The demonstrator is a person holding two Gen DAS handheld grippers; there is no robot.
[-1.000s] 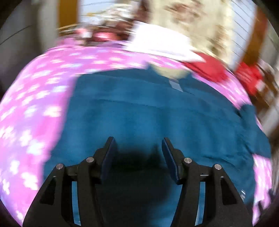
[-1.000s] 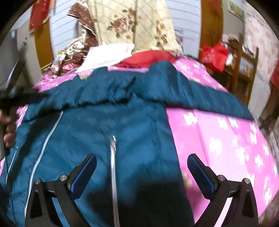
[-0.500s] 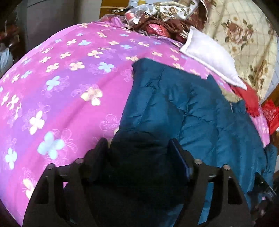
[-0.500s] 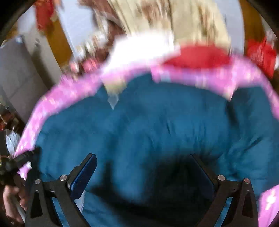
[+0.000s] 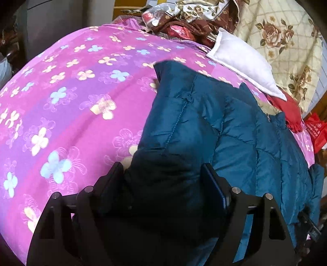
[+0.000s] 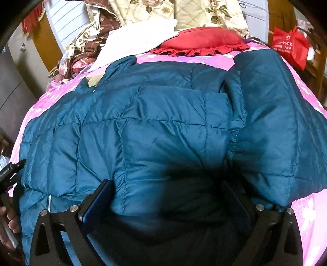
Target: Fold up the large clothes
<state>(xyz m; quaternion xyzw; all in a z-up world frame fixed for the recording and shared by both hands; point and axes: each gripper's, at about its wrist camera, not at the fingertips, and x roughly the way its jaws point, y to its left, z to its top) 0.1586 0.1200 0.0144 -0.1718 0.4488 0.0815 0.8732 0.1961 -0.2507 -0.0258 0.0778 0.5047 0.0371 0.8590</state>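
Note:
A large teal quilted puffer jacket (image 6: 159, 126) lies spread on the pink flowered bed (image 5: 67, 106), back side up. In the left wrist view the jacket (image 5: 235, 131) fills the right half. My left gripper (image 5: 163, 174) has a thick bunch of the jacket's edge between its fingers, jaws part closed around the padding. My right gripper (image 6: 167, 190) likewise has a fold of the jacket bulging between its fingers, jaws held wide by the bulk. The left gripper's tip shows at the left edge of the right wrist view (image 6: 10, 174).
A white pillow (image 5: 243, 63), a red frilled cushion (image 6: 202, 41) and a floral quilt (image 6: 175, 12) lie at the head of the bed. A red bag (image 6: 290, 47) stands at the right. Bare pink sheet stretches left of the jacket.
Both grippers came down onto the jacket and closed on its fabric. The jacket now lies back side up; the zipper seen a second ago is hidden.

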